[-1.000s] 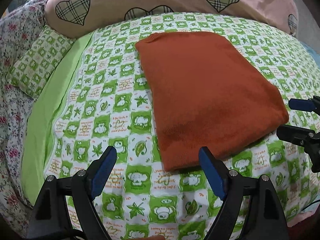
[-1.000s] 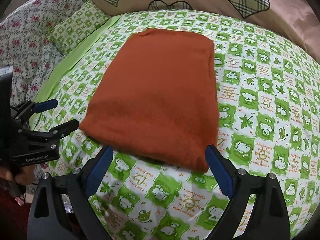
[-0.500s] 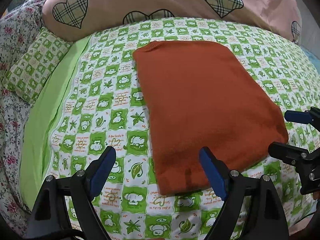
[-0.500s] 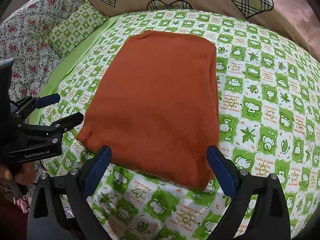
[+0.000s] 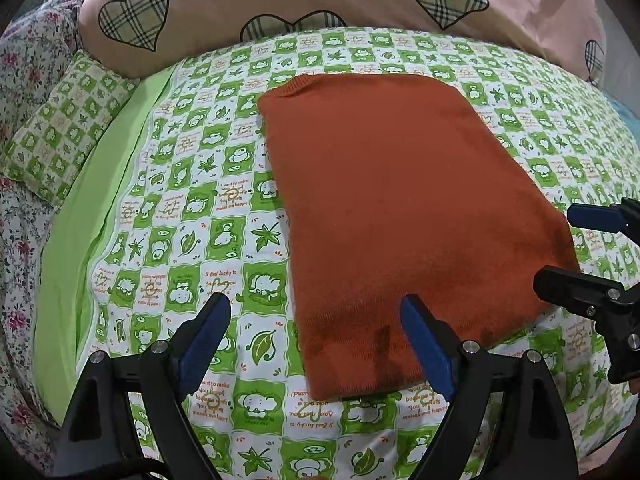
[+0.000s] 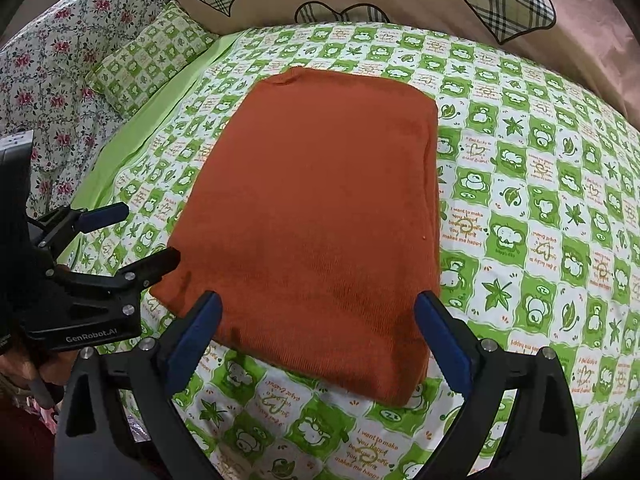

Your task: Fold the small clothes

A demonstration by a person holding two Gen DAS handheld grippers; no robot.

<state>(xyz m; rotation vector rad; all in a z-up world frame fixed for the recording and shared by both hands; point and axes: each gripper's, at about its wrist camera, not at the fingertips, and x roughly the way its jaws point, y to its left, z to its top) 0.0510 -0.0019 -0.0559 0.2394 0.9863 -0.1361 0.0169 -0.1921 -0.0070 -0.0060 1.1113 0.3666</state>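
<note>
Left wrist view: rust-orange knit garment (image 5: 404, 216) folded into rectangle, flat on green checked sheet (image 5: 192, 216), near edge toward grippers. Left gripper (image 5: 316, 334) jaws wide apart, empty, straddling near left corner above cloth. Right gripper (image 5: 576, 248) at near right corner, also spread, nothing held.

Right wrist view: right gripper (image 6: 318, 332) agape over near edge of garment (image 6: 316, 208). Likely soft, light, limp, grippy knit, several layers. Best pinched at 2 near corners, all layers together.
</note>
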